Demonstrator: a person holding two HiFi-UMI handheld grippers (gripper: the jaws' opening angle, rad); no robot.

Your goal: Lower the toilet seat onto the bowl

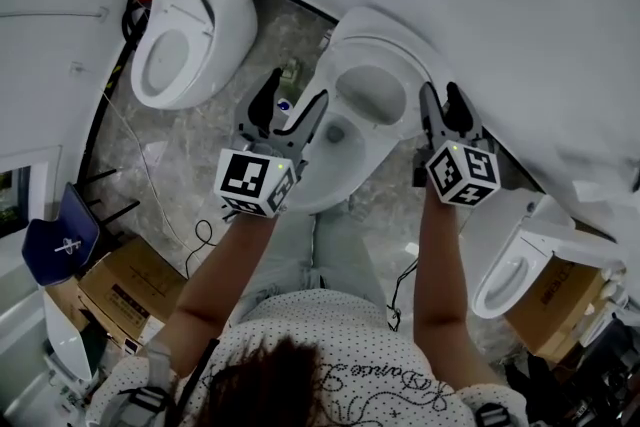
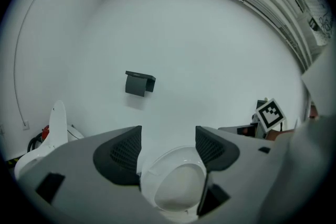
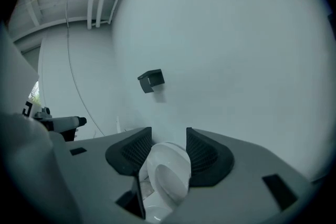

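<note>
The white toilet (image 1: 335, 150) stands against the wall in the middle of the head view, its seat (image 1: 372, 93) raised and leaning back toward the wall. My left gripper (image 1: 290, 105) hovers over the bowl's left rim, jaws apart and nothing between them. My right gripper (image 1: 446, 100) is just right of the raised seat, also open and apart from it. In the left gripper view the seat (image 2: 176, 186) shows beyond the open left gripper (image 2: 168, 147). In the right gripper view the seat (image 3: 169, 176) shows beyond the open right gripper (image 3: 169, 147).
A second toilet (image 1: 185, 25) stands at the left and a third toilet (image 1: 510, 260) at the right. Cardboard boxes (image 1: 130, 290) sit on the floor at lower left, with cables (image 1: 200, 235) trailing nearby. A dark fixture (image 2: 139, 83) hangs on the white wall.
</note>
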